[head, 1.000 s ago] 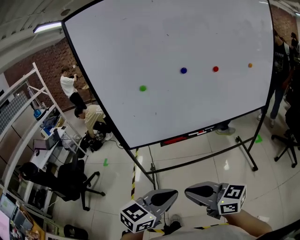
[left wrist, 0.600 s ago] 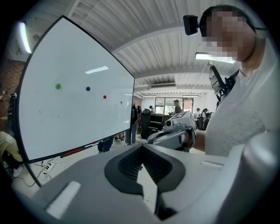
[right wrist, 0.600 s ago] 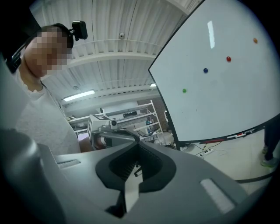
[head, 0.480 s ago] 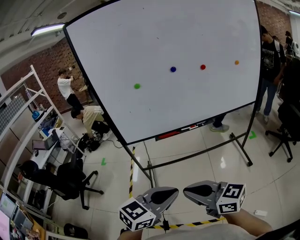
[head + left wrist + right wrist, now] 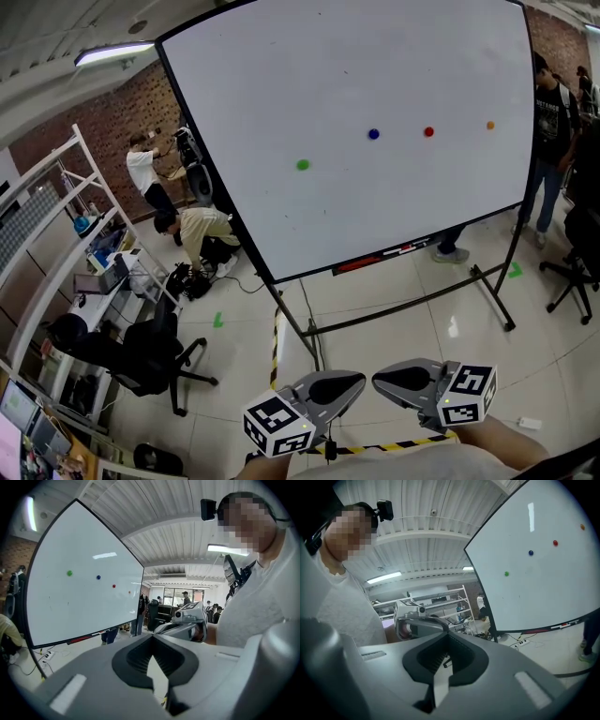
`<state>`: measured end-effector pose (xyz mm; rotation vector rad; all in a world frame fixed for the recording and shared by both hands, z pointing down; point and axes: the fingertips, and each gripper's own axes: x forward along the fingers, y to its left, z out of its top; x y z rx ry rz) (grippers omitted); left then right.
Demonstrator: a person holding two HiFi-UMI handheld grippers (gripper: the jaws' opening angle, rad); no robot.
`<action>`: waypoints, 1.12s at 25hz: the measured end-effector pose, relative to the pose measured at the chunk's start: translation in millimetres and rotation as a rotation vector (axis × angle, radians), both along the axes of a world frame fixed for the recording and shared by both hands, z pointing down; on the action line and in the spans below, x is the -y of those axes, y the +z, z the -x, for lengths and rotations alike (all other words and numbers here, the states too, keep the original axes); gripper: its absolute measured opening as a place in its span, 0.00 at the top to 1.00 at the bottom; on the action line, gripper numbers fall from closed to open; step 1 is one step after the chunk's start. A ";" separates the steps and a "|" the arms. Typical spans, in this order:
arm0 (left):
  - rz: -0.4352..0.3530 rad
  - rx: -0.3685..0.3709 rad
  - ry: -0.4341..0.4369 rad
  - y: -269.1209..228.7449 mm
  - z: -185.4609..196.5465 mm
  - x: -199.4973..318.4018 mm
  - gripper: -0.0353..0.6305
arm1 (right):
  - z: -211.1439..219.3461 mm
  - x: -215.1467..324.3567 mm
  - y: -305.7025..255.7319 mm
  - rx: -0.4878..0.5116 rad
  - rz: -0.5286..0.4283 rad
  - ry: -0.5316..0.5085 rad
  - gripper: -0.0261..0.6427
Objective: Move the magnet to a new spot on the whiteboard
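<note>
The whiteboard (image 5: 375, 216) stands on a wheeled frame a few steps ahead. Four small round magnets sit on it: green (image 5: 302, 165), blue (image 5: 373, 134), red (image 5: 428, 132) and orange (image 5: 489, 125). My left gripper (image 5: 352, 381) and right gripper (image 5: 379, 380) hang low at the bottom of the head view, side by side, tips toward each other, far from the board. Both are shut with nothing in them. The left gripper view shows its closed tips (image 5: 152, 637) and the green magnet (image 5: 69, 573). The right gripper view shows its closed tips (image 5: 449, 634) and the green magnet (image 5: 506, 573).
A marker tray (image 5: 389, 256) runs along the board's lower edge, above the stand's legs (image 5: 492, 300). A black office chair (image 5: 141, 361) and a metal rack (image 5: 56, 253) stand at left, near a crouching person (image 5: 197, 234). Another person (image 5: 555, 122) stands at the board's right. Striped tape (image 5: 276, 342) marks the floor.
The head view has swung, so the board drifted left and then back right in the picture. The magnets keep their places on the board. Both grippers stay low and shut.
</note>
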<state>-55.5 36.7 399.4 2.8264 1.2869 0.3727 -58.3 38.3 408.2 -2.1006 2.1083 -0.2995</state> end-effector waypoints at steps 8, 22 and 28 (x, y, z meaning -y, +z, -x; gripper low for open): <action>0.031 -0.004 0.002 -2.1 11.8 18.0 0.97 | 11.9 18.1 -3.0 -0.023 0.012 0.005 0.96; 0.014 -0.030 0.008 -6.9 23.2 23.9 0.97 | 20.8 25.0 -10.1 -0.057 0.012 0.010 0.96; 0.016 -0.029 0.001 -5.0 31.8 23.3 0.97 | 26.7 21.9 -10.8 -0.064 0.009 0.014 0.96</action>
